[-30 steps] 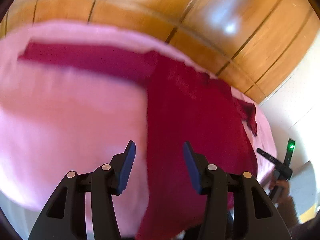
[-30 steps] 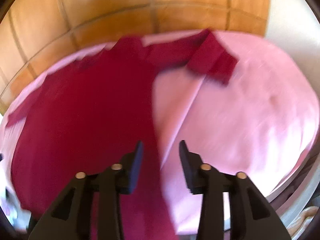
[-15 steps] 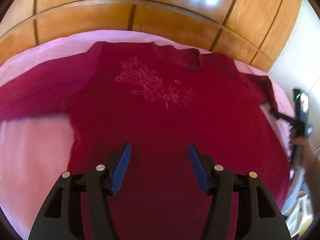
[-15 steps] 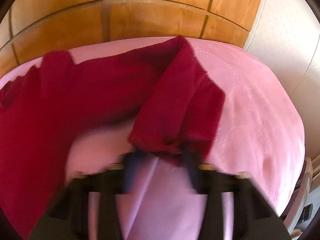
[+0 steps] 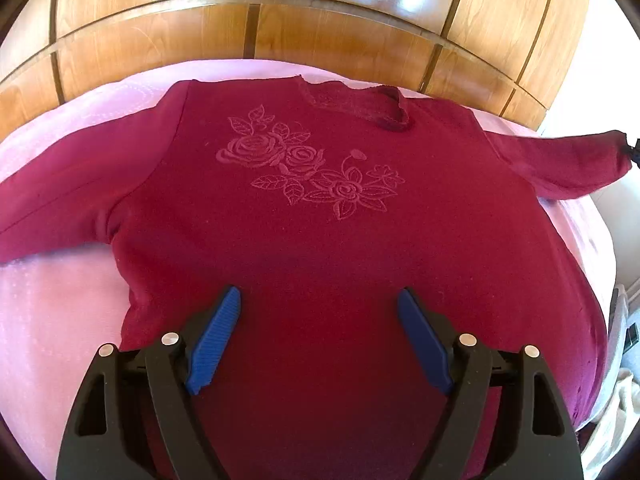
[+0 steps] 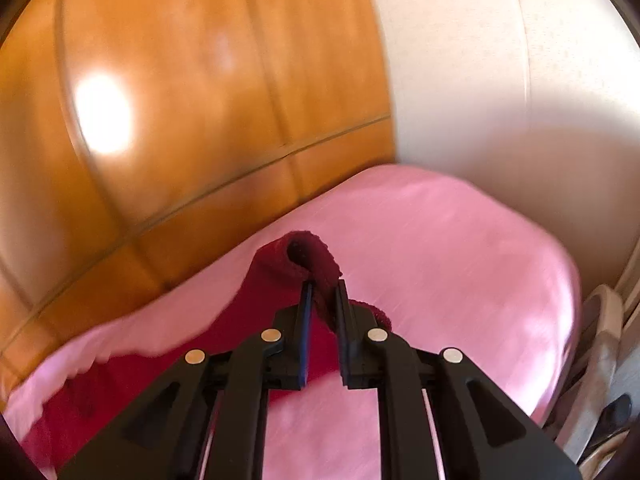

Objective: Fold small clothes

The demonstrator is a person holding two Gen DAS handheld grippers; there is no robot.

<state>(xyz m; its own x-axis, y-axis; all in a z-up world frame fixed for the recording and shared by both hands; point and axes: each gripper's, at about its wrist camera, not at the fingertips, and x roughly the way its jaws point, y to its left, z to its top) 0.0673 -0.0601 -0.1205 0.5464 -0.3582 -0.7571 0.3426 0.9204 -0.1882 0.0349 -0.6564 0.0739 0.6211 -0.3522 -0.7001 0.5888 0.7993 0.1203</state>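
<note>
Since a second ago the left gripper (image 5: 320, 340) swung from the sweater's edge to over its lower front, jaws just opening, now wide and released, nothing between them. Maroon sweater (image 5: 320, 240) lies flat, face up on the pink bedspread (image 5: 60, 320), rose embroidery (image 5: 308, 164) showing, left sleeve (image 5: 60, 208) stretched out on the cover. Right sleeve (image 5: 560, 164) is lifted off the bed. Right gripper (image 6: 323, 294) has risen and clamped on that sleeve's cuff (image 6: 316, 264), jaws nearly closed. Wooden headboard (image 5: 320, 28) behind.
</note>
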